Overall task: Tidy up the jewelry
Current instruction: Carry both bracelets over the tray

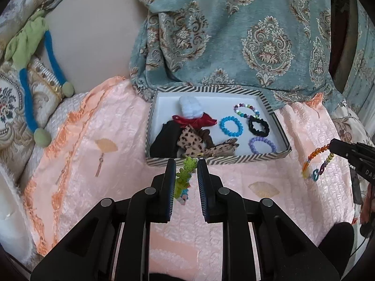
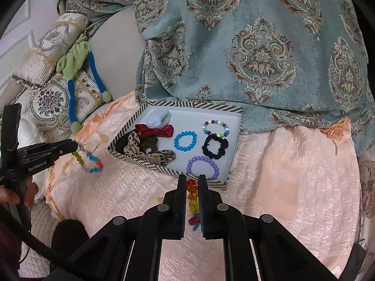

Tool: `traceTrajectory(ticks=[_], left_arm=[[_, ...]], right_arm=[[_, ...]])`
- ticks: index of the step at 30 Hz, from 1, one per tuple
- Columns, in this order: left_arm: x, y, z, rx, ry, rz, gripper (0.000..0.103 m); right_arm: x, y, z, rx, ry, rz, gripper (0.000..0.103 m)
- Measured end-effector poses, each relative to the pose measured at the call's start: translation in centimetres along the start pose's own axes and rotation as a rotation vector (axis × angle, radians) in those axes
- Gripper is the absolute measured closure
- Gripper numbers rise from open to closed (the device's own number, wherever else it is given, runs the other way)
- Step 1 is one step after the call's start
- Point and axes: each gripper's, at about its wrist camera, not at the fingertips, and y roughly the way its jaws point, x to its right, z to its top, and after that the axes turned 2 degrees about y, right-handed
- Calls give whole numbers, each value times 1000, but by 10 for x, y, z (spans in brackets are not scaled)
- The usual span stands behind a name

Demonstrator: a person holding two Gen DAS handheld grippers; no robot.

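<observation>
A striped tray (image 1: 234,158) (image 2: 199,104) with a white floor sits on the pink bedspread. In it lie a blue bead bracelet (image 1: 231,126) (image 2: 185,141), a purple one (image 1: 262,144) (image 2: 202,167), a black scrunchie (image 1: 258,126) (image 2: 215,146), a mixed-colour bracelet (image 1: 246,110) (image 2: 215,128), a red bow (image 1: 194,120) (image 2: 154,130) and leopard bows. My left gripper (image 1: 186,164) (image 2: 75,146) is shut on a green-flowered bracelet (image 1: 184,178) (image 2: 90,161), which dangles before the tray's near left side. My right gripper (image 2: 192,180) (image 1: 331,145) is shut on a rainbow bead bracelet (image 2: 192,199) (image 1: 316,164), which hangs by the tray's right corner.
A teal patterned cloth (image 1: 234,35) drapes behind the tray and touches its far rim. Embroidered cushions (image 1: 14,103) and a green and blue soft cord (image 1: 28,46) lie at the left. The pink bedspread (image 1: 105,164) spreads around the tray. A hand (image 2: 14,196) grips the left tool.
</observation>
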Motion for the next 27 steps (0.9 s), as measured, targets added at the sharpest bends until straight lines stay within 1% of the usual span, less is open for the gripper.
traceTrajectory(ticks=[6,14,18,27], left_arm=[[11,11,13,1,27,4,86],[18,36,36,-9,37,3,86],[23,51,52,-11,46,4,86],[42,93,97,-22,32,-33,86]], right_arm=[[-1,13,13,-12,-17,-1,95],[2,47,36,-43,-40,-1,95],[3,64,47,-56,-49,-2,94],[11,95,75,-67,-51,-4,94]])
